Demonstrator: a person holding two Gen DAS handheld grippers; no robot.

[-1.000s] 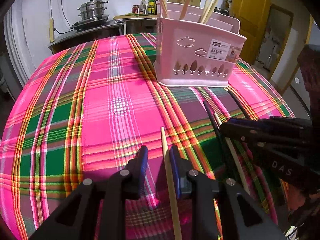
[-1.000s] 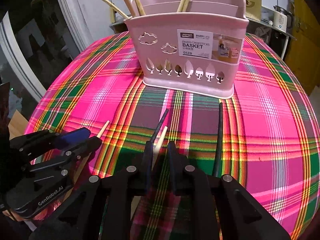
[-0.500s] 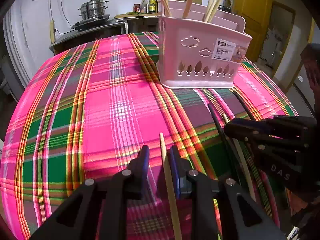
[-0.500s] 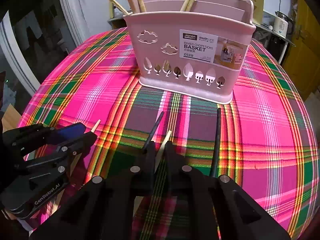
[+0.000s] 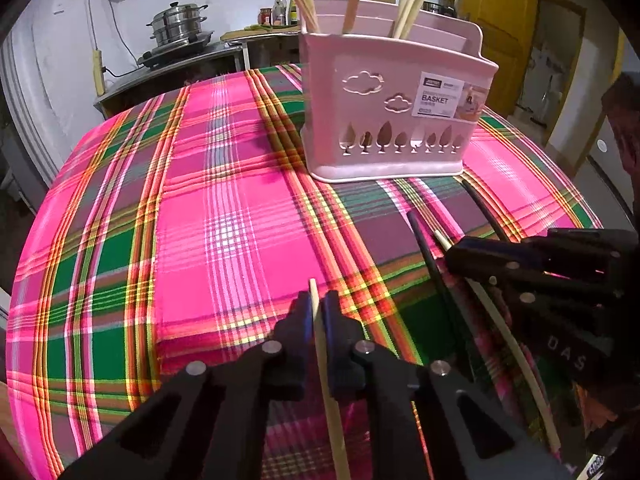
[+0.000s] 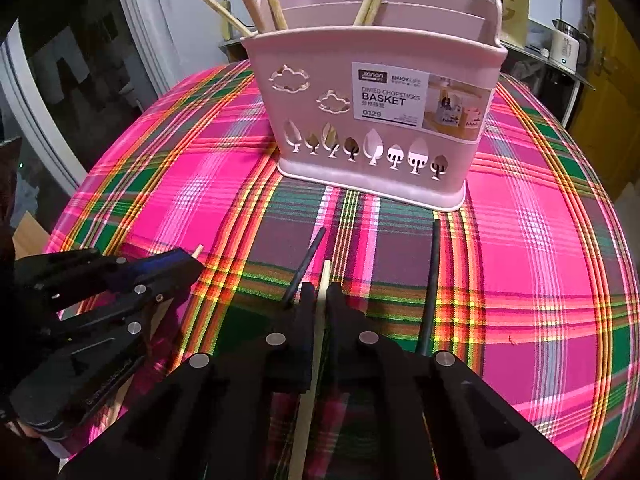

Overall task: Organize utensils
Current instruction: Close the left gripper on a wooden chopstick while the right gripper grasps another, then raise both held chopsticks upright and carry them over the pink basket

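A pink chopstick basket (image 5: 392,120) (image 6: 376,120) stands on the plaid tablecloth and holds several wooden chopsticks. My left gripper (image 5: 315,312) is shut on a wooden chopstick (image 5: 326,380) just above the cloth. My right gripper (image 6: 318,300) is shut on another wooden chopstick (image 6: 312,360). Two black chopsticks (image 6: 304,272) (image 6: 430,280) lie on the cloth on either side of the right gripper. The right gripper also shows at the right of the left wrist view (image 5: 452,250), and the left gripper at the left of the right wrist view (image 6: 192,264).
The plaid tablecloth (image 5: 224,240) covers a round table that falls away at the edges. Behind it stand a counter with a steel pot (image 5: 176,28), bottles (image 5: 280,10), a kettle (image 6: 566,44) and a yellow door (image 5: 492,20).
Both grippers have closed in from open onto the wooden chopsticks between their fingers. The views have shifted slightly toward the basket.
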